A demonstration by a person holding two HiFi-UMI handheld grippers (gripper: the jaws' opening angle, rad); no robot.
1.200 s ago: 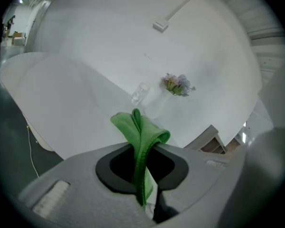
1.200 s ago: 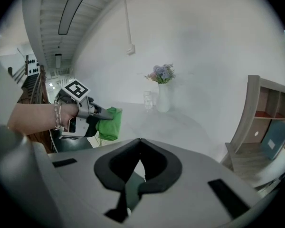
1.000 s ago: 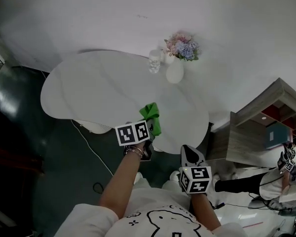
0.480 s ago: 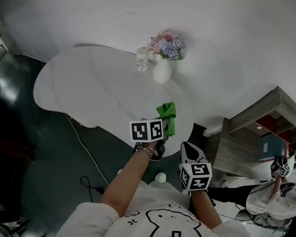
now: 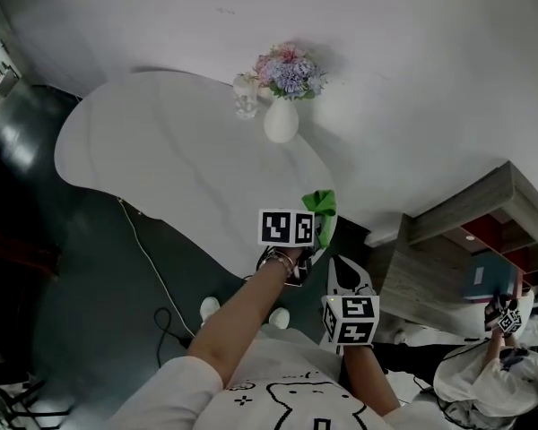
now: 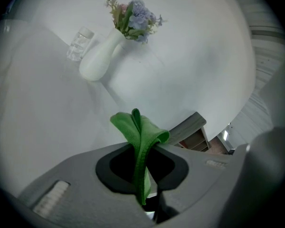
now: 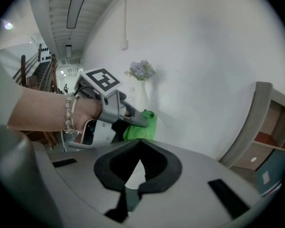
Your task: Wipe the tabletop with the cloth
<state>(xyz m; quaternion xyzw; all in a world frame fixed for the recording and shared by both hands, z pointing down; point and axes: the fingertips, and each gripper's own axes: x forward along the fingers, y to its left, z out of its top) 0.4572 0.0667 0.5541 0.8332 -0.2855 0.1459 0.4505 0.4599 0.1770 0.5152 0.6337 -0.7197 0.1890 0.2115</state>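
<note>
- Since the left gripper (image 6: pixel 145 156) is clamped on just one fold of the green cloth (image 6: pixel 137 127), w/ the rest sticking out loose, hard rubbing could prob. pull it free.
- Cloth is over the tabletop's (image 5: pixel 161 150) near right edge; can't tell if it touches.
- Right gripper (image 7: pixel 140 144): jaws together, nothing in them, held off the table.
- Vase (image 5: pixel 281 122) holds flowers (image 5: pixel 287 65); the glass (image 5: pixel 245 106) just beside it looks empty. A wide sweep could tip either.

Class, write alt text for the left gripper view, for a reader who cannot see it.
The left gripper is shut on a folded green cloth that sticks out past its jaws. Beyond it, on the white tabletop, stand a white vase of flowers and a clear glass beside it.
</note>
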